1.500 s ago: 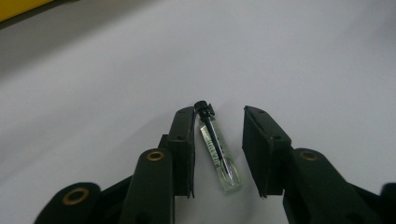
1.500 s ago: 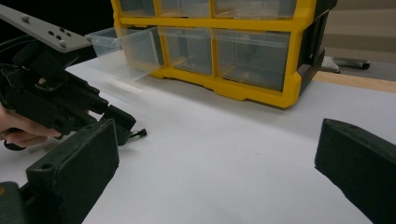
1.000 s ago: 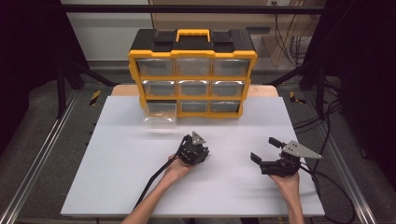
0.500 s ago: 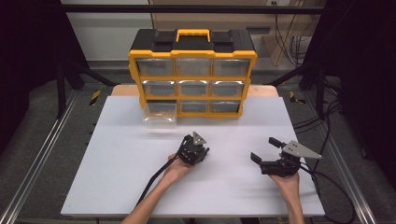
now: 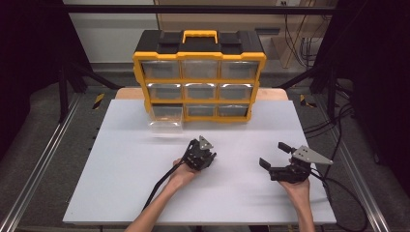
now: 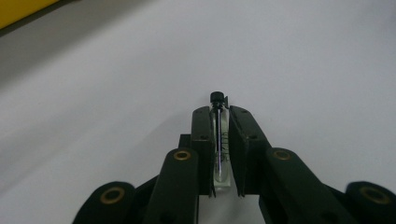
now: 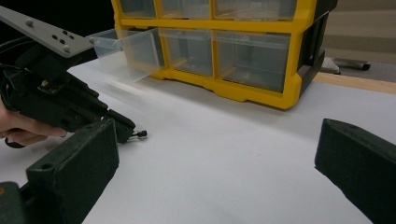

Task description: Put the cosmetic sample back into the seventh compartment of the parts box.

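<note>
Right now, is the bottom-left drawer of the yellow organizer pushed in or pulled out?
Pulled out. The clear bottom-left drawer juts forward past the yellow organizer frame onto the table, while the other drawers sit flush; the right gripper view shows it protruding too.

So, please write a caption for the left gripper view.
Left gripper fingers shut on a small black-capped glass vial above the white table.

This looks like a lab or workshop. A white table [image 5: 121, 183] stands in a black metal frame [image 5: 63, 92]. Cables [image 5: 302, 46] hang behind a yellow parts organiser [image 5: 199, 79] at its far edge.
</note>
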Available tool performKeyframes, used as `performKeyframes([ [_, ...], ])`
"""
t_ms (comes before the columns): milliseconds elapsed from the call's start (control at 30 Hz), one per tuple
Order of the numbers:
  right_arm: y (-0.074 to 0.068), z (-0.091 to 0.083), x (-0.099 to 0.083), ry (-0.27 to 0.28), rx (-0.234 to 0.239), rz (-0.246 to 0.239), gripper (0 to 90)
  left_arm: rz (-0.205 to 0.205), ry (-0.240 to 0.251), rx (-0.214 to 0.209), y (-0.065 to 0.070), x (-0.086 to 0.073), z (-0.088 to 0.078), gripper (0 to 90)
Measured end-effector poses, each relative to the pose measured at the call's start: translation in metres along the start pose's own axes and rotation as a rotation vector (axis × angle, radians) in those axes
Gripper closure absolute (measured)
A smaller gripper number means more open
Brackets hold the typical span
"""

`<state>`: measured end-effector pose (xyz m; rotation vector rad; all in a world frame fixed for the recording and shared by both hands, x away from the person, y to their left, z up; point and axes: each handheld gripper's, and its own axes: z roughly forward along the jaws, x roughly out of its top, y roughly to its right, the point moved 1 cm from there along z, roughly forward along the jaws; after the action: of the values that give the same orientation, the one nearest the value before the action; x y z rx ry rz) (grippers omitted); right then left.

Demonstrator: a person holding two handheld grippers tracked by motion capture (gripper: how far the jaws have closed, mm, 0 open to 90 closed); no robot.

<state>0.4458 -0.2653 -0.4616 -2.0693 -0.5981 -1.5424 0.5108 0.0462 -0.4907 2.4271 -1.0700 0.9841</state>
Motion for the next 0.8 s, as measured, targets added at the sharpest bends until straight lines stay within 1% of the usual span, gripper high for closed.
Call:
performKeyframes([
  [200,0.000,0.000,0.000,0.000,0.001,-0.003,0.4,0.013,0.009,0.000,-0.001,0.001,-0.008,79.6],
  [500,0.000,0.000,0.000,-0.001,0.001,0.000,0.4,0.020,0.024,-0.007,-0.003,0.002,-0.020,79.6],
  [567,0.000,0.000,0.000,-0.001,0.001,0.000,0.4,0.011,0.030,-0.014,-0.003,0.002,-0.023,79.6],
  [633,0.000,0.000,0.000,-0.001,0.000,0.000,0.4,0.015,0.034,-0.012,-0.004,0.001,-0.026,79.6],
  [800,0.000,0.000,0.000,-0.003,0.000,0.000,0.4,0.007,0.040,-0.014,-0.007,-0.002,-0.033,79.6],
])
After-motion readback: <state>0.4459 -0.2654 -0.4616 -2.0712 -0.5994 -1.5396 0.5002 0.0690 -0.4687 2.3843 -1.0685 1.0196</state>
